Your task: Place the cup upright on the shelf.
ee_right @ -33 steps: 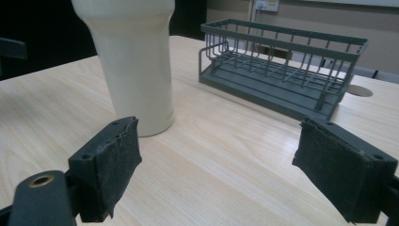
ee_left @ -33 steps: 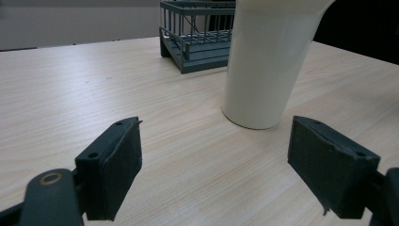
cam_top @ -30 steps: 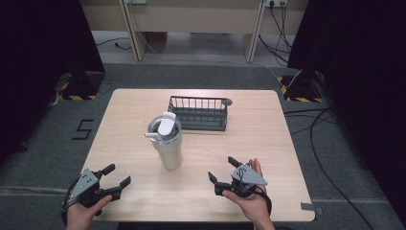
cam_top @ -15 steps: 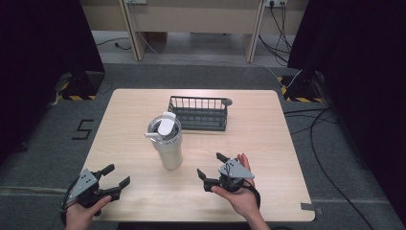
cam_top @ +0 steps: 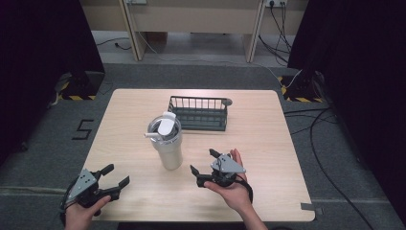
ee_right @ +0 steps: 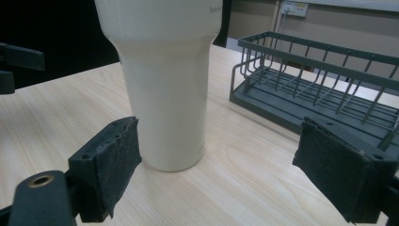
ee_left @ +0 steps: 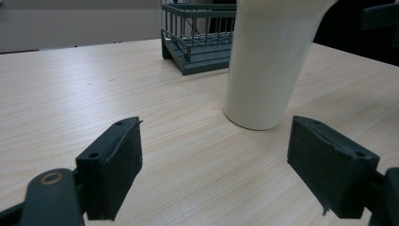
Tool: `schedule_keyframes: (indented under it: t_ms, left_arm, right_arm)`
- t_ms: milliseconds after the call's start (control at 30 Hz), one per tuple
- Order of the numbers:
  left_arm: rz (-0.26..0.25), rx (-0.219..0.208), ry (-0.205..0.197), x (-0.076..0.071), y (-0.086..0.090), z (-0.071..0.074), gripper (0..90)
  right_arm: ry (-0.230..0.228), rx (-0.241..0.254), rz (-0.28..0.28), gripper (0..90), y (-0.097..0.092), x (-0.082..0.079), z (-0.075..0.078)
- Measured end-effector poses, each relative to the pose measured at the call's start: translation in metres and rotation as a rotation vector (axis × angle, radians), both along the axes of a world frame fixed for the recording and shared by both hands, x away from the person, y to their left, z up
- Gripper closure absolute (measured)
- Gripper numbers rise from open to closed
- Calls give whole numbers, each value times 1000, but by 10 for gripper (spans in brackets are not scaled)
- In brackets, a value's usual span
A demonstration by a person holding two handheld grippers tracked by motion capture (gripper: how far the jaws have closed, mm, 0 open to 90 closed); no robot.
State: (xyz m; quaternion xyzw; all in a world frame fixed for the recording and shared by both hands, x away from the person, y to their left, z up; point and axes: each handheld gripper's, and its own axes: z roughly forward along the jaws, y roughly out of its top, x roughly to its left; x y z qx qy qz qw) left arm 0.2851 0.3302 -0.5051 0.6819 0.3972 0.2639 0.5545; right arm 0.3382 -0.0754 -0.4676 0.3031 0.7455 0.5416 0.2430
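Right gripper has closed in on the tumbler since a second ago, jaws wide, holding nothing. Left gripper unmoved, open, empty. You're lined up for a grasp.

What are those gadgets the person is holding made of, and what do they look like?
Each hand holds a dark grey-black tool. The left gripper and right gripper both carry a light grey three-cornered plate on top, and a black cable loops at each wrist. Their two fingers end in flat, black padded blocks. No sleeves show.

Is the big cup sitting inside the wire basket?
No, the cup stands on the bare table, in front of the wire basket and apart from it.
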Motion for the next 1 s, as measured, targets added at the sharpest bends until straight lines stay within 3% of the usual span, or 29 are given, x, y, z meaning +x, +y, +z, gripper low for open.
schedule_keyframes:
  t_ms: [1000]
  left_arm:
    - [0, -6, -5, 0, 0, 1, 176]
  right_arm:
    - [1, -18, 72, 137, 40, 24, -1]
